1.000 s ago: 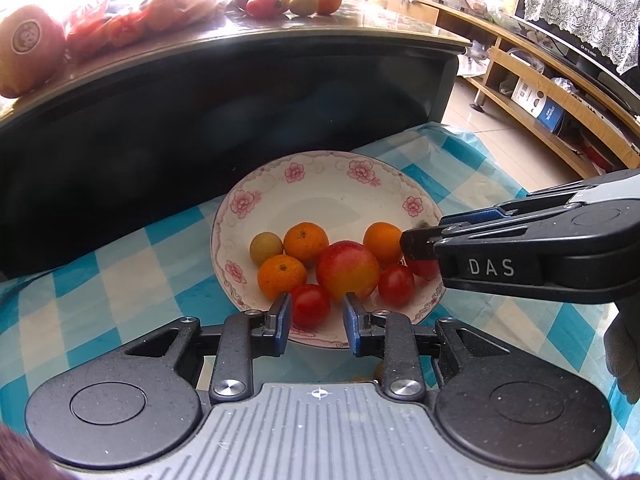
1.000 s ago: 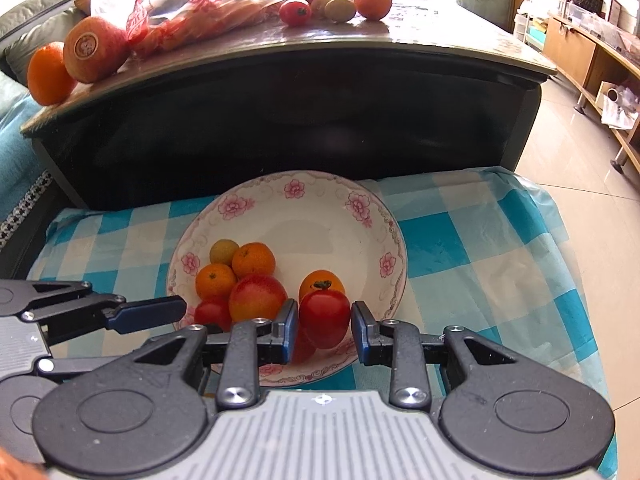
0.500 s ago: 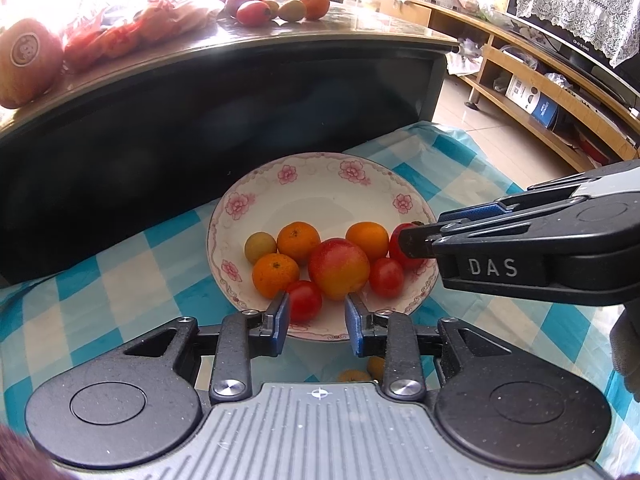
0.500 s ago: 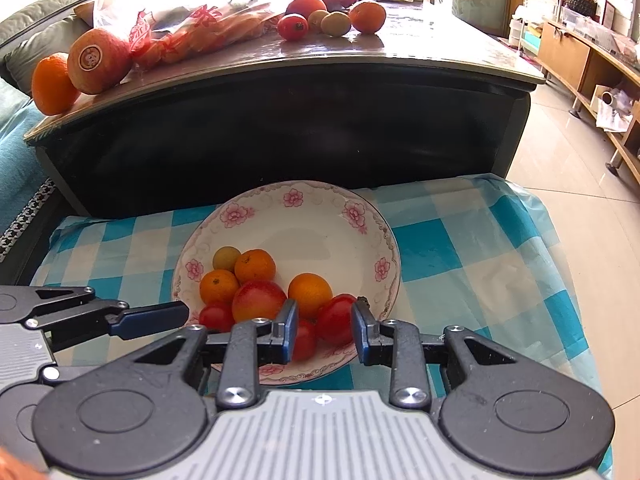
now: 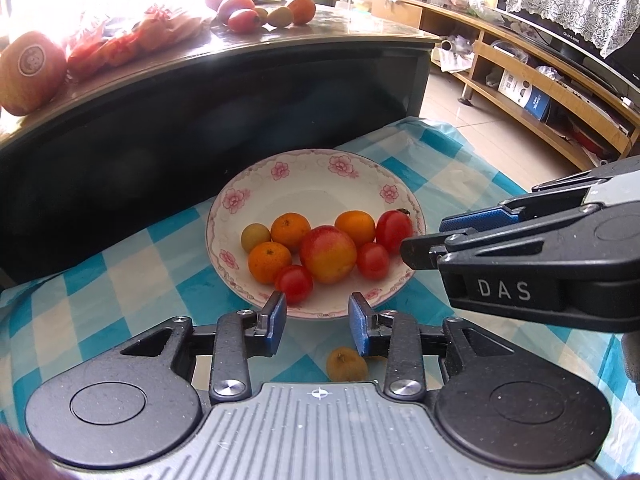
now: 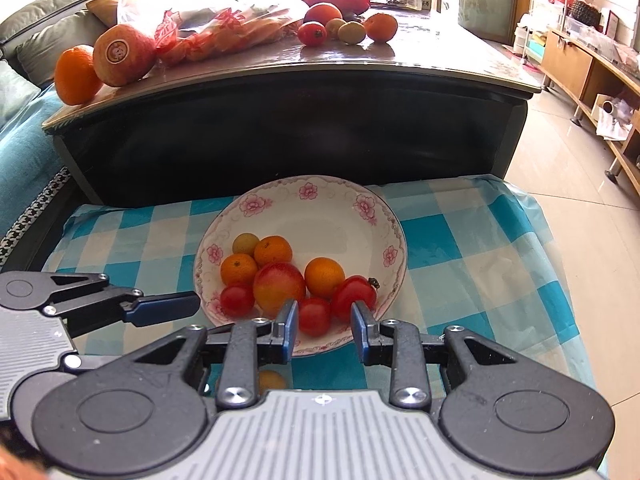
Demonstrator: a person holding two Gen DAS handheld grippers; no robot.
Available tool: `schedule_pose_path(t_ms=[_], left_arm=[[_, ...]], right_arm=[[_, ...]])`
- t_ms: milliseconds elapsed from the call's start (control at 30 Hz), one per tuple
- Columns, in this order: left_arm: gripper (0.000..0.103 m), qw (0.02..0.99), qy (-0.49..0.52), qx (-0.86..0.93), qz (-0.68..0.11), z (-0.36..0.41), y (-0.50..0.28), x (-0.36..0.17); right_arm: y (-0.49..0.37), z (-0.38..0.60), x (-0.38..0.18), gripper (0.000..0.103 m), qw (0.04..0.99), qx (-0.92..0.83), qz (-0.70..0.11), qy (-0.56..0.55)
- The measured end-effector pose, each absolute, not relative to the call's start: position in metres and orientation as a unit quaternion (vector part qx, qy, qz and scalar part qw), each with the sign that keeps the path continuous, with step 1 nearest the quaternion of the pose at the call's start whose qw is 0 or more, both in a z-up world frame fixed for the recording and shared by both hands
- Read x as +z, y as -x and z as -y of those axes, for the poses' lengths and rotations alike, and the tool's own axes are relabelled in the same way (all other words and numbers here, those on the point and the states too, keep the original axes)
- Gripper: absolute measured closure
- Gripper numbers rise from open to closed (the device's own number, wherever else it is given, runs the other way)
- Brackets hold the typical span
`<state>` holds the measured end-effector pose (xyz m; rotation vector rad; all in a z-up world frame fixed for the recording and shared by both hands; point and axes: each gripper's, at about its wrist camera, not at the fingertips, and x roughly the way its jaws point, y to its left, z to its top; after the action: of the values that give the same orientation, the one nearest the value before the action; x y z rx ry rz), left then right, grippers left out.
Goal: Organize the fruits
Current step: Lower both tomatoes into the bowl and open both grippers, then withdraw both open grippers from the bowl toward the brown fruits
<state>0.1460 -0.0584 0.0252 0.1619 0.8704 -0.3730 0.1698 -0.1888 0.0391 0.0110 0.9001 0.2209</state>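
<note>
A flowered plate point(image 5: 316, 184) point(image 6: 320, 228) on the blue checked cloth holds several fruits. They are a red-yellow peach point(image 5: 328, 254), three mandarins, a small yellow-green fruit point(image 5: 255, 237), two small tomatoes and a bigger stemmed tomato point(image 5: 394, 226) point(image 6: 354, 296). My left gripper point(image 5: 317, 312) hovers at the plate's near rim with its jaws opening and nothing between them. One small tomato point(image 5: 294, 283) lies just past its left finger. My right gripper point(image 6: 325, 318) point(image 5: 422, 238) hangs over the plate's right rim, jaws narrowly apart and gripping nothing. The other small tomato point(image 6: 314, 316) lies in the plate beyond them.
A small brownish fruit point(image 5: 346, 364) lies on the cloth under my left gripper. Behind the plate stands a dark low table point(image 6: 304, 128) bearing a stickered orange fruit point(image 6: 124, 54), a red-printed bag and several fruits point(image 6: 348, 28). Tiled floor and wooden shelves lie to the right.
The left jaws widened and the small tomato seen between them now lies free in the plate. My right gripper drew back; the stemmed tomato seen between its fingers rests by the right rim.
</note>
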Motion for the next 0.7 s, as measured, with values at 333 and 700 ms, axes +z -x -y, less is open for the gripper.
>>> schedule_pose_path(t_ms=[333, 700], left_arm=[[0.057, 0.883, -0.086, -0.186, -0.422, 0.060, -0.134, 0.024], [0.054, 0.879, -0.089, -0.191, -0.428, 0.062, -0.124, 0.020]], right_arm=[[-0.151, 0.187, 0.037, 0.070, 0.891, 0.110, -0.441, -0.002], [-0.137, 0.188, 0.033, 0.070, 0.887, 0.108, -0.449, -0.007]])
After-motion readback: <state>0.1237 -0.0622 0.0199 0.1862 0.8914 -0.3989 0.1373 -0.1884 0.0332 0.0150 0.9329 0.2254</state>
